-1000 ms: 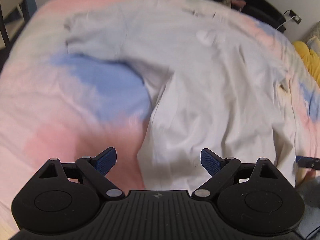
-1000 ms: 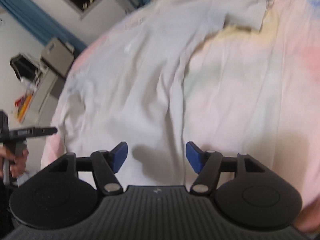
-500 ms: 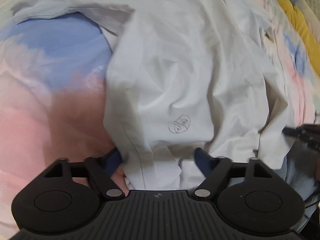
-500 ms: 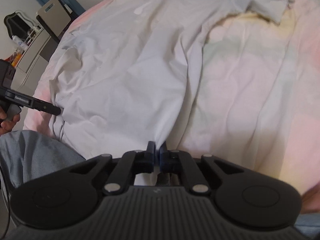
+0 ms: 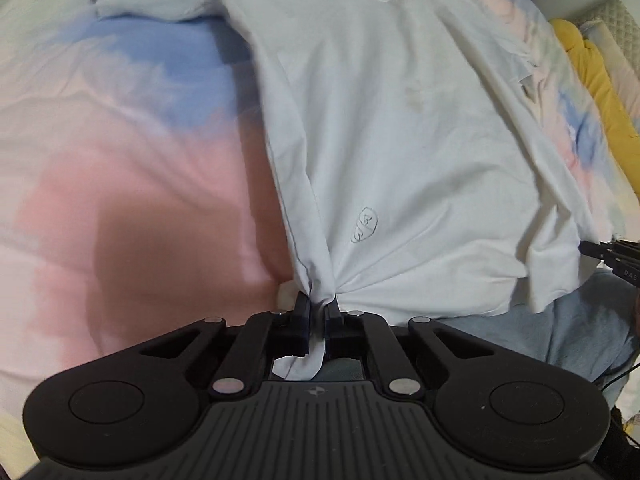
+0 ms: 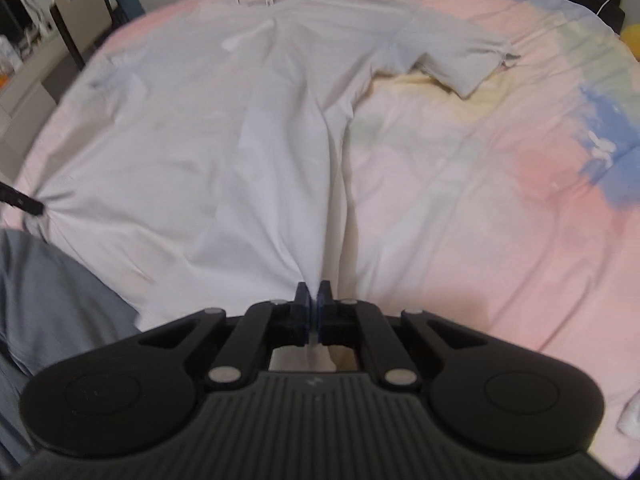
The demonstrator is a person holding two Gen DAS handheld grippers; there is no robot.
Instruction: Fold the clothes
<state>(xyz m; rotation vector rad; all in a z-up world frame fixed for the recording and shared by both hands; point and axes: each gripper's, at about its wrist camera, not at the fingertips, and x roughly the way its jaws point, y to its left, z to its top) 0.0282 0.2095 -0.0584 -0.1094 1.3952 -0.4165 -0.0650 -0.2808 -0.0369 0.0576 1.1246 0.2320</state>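
Both grippers have closed on cloth since a second ago, when their jaws stood wide above the hem. Now the left gripper (image 5: pixel 318 312) pinches a bunched corner of the white T-shirt (image 5: pixel 400 128) at its near left hem, and the right gripper (image 6: pixel 314 300) is clamped on the near right hem corner, a strip of fabric showing between its pads.

Judging by the fan of creases running out from each pinch, the shirt is thin, light and limp; it should lift with little effort but will sag and drag between the two holds. Hem corners look like sound places to grip, though a shallow bite could slip.

Farther out, the shirt lies spread on the pastel bedsheet (image 6: pixel 500 208), its body drawn taut toward the grippers, a small line-drawn mark (image 5: pixel 364 224) low on the front, one short sleeve (image 6: pixel 460 68) flat to the side, its collar at the far end.
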